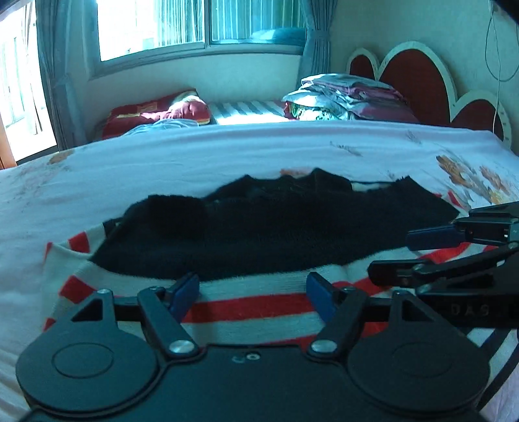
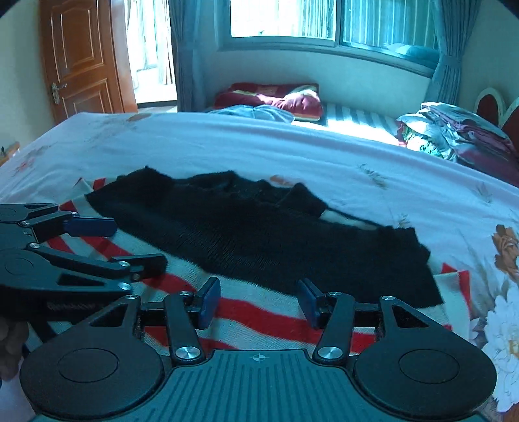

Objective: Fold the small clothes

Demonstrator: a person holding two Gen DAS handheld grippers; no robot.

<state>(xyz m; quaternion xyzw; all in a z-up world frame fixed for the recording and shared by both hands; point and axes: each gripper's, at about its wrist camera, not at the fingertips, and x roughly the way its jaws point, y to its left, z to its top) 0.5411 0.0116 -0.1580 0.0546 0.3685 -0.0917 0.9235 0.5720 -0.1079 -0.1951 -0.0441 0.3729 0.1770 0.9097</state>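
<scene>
A small black knit sweater (image 1: 275, 227) with a red and white striped band (image 1: 253, 305) lies spread flat on the floral bedsheet (image 1: 194, 155). My left gripper (image 1: 253, 293) hovers over the near striped edge, open, blue pads apart with only cloth beneath them. In the right wrist view the same sweater (image 2: 259, 233) stretches across the bed. My right gripper (image 2: 258, 302) is open over the striped edge (image 2: 259, 318), with nothing pinched. Each gripper shows in the other's view: the right gripper (image 1: 391, 254) at the sweater's right side, the left gripper (image 2: 139, 243) at its left.
A pile of folded bedding (image 1: 350, 97) and a red pillow (image 1: 155, 113) lie on a second mattress beyond the bed, under the window (image 1: 201, 22). A red scalloped headboard (image 1: 412, 74) stands at the right. A wooden door (image 2: 81, 58) is at the far left.
</scene>
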